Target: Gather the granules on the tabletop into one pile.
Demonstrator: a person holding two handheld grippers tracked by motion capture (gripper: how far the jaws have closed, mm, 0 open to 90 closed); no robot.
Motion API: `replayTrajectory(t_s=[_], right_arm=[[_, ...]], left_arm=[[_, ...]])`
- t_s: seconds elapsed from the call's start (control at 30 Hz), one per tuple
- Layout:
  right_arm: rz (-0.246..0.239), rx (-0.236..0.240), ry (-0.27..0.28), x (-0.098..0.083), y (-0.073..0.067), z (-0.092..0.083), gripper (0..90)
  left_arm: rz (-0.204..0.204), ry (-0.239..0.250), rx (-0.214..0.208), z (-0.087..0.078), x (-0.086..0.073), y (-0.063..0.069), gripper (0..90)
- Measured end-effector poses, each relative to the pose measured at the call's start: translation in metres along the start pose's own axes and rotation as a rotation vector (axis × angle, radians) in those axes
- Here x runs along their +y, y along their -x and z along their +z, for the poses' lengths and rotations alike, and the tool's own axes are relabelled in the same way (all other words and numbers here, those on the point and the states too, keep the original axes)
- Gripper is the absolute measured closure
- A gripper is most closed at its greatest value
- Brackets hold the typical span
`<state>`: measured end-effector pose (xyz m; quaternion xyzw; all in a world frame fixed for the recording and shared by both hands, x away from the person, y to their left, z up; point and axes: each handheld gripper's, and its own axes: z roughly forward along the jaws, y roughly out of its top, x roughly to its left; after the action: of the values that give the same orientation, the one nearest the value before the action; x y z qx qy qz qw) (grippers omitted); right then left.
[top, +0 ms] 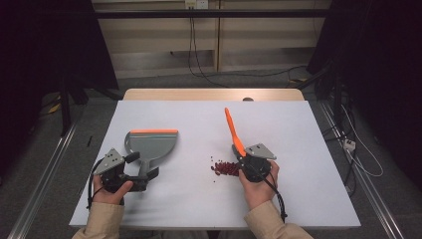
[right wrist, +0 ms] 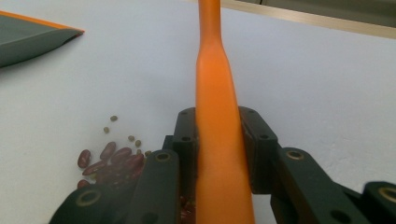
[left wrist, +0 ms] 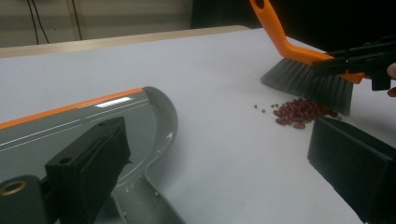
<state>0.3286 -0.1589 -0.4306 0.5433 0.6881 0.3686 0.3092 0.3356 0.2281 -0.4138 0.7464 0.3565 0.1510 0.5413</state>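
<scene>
High view has our right hand-held gripper (top: 247,158) clamped on the brush (top: 233,130), left hand-held gripper (top: 141,173) open around the dustpan (top: 152,144) handle, so a hard sweep could scatter the beans (top: 226,168) past it.

Both sleeves (top: 102,219) are beige. The left gripper (top: 130,172) and the right gripper (top: 249,160) are black, each topped by a grey three-cornered plate (top: 261,150) and trailing a black cable (top: 276,196). Brass-ringed screw holes (right wrist: 88,197) stud the blocky jaw links.
</scene>
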Motion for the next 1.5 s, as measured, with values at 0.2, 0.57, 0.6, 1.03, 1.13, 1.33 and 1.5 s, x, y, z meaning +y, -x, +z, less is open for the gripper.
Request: replayTrajectory(t_s=[0.2,0.57,0.6,1.03,1.13,1.33,1.5], right_arm=[[0.015,0.009,0.009,0.001,-0.002,0.003,71.1],[0.001,0.034,0.015,0.005,-0.011,0.010,71.2],[0.008,0.035,0.017,0.005,-0.011,0.010,71.1],[0.009,0.068,0.025,0.012,-0.006,0.011,71.2],[0.013,0.074,0.041,0.014,0.000,0.005,71.2],[-0.011,0.033,0.033,0.006,0.010,-0.007,71.1],[-0.002,0.036,0.031,-0.005,0.007,-0.006,71.2]], left_arm=[[0.001,-0.002,-0.002,0.001,0.000,0.000,5.1],[0.000,-0.005,0.001,0.000,0.000,0.000,5.2],[0.001,-0.004,0.000,0.000,-0.001,0.000,5.2],[0.002,-0.012,0.005,-0.001,-0.002,-0.001,5.1],[0.000,-0.008,0.005,-0.001,-0.002,-0.001,5.1],[0.007,-0.010,0.004,0.000,-0.001,0.000,5.2],[0.007,-0.016,0.003,0.001,-0.001,0.001,5.1]])
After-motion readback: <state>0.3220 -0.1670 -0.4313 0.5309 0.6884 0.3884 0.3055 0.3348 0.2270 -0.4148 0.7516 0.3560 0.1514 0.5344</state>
